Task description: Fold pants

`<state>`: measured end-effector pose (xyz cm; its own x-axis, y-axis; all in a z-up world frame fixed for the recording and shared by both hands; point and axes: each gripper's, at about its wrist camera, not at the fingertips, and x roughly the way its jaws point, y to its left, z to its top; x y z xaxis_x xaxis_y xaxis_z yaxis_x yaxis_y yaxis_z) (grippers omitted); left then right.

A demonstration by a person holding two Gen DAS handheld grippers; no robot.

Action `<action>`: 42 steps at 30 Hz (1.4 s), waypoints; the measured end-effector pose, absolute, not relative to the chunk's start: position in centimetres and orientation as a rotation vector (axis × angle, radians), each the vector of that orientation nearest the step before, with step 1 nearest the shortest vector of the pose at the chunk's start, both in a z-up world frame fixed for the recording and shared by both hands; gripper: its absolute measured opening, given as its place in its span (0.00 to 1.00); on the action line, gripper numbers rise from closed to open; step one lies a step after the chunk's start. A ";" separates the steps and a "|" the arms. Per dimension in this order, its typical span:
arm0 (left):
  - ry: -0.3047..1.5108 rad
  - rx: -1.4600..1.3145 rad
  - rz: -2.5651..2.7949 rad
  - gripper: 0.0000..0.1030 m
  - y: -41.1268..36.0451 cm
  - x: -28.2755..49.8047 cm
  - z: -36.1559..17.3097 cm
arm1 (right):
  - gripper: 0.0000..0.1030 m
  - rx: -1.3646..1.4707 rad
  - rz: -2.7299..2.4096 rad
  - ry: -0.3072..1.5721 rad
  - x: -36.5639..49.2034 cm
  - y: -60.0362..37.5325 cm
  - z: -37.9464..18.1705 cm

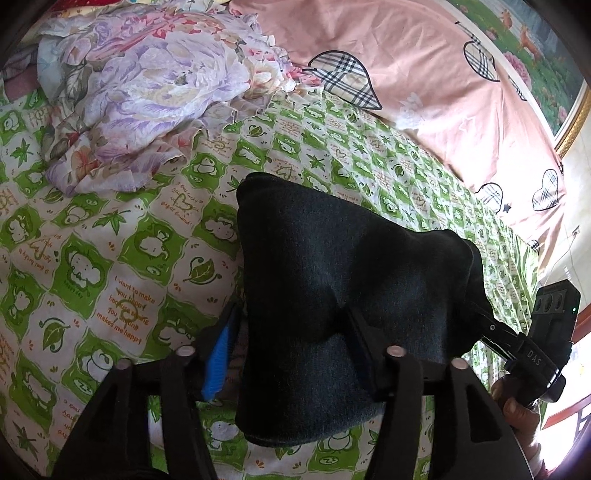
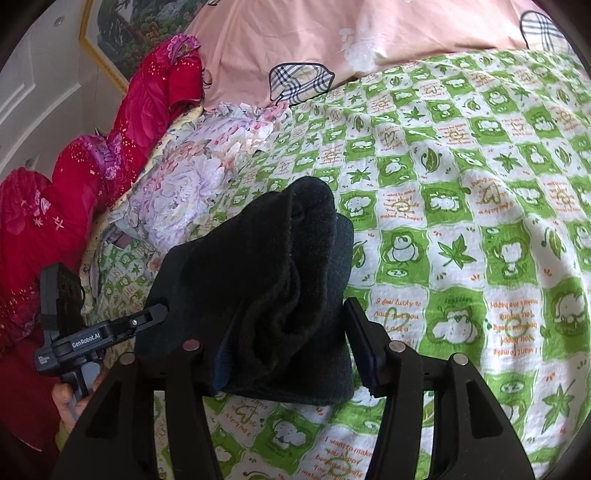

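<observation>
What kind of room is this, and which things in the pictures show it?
Most likely a bedroom in a home. The work surface is a bed with a green-and-white cartoon sheet, a pink pillow with plaid hearts lies at its far side, and a crumpled floral quilt is beside it. A framed picture hangs on the wall.

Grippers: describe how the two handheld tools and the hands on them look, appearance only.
Both are matte black plastic with forked finger arms and round silvery pivot pins. The left gripper shows a bright blue ribbed pad; seen from the right wrist its body reads "GenRobot.AI" in white. The right gripper has dark navy pads; its body reads "DAS". A bare hand grips the left one's handle.
</observation>
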<state>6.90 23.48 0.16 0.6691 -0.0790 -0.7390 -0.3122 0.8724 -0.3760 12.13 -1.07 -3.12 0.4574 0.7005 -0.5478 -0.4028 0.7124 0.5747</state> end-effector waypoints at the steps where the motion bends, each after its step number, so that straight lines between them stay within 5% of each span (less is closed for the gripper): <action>1: 0.837 -0.510 0.140 0.60 23.5 6.7 0.1 | 0.56 0.402 0.697 0.849 11.9 -1.3 -3.1; 9: 0.841 -0.496 0.164 0.69 23.1 6.0 0.3 | 0.59 0.439 0.669 0.845 10.9 -1.7 -2.9; 20: 0.833 -0.477 0.186 0.77 21.5 3.5 1.0 | 0.77 0.369 0.670 0.766 7.8 -0.8 -0.2; 42: 0.776 -0.329 0.290 0.82 18.4 -1.1 2.6 | 0.90 0.185 0.624 0.689 3.0 -0.2 0.9</action>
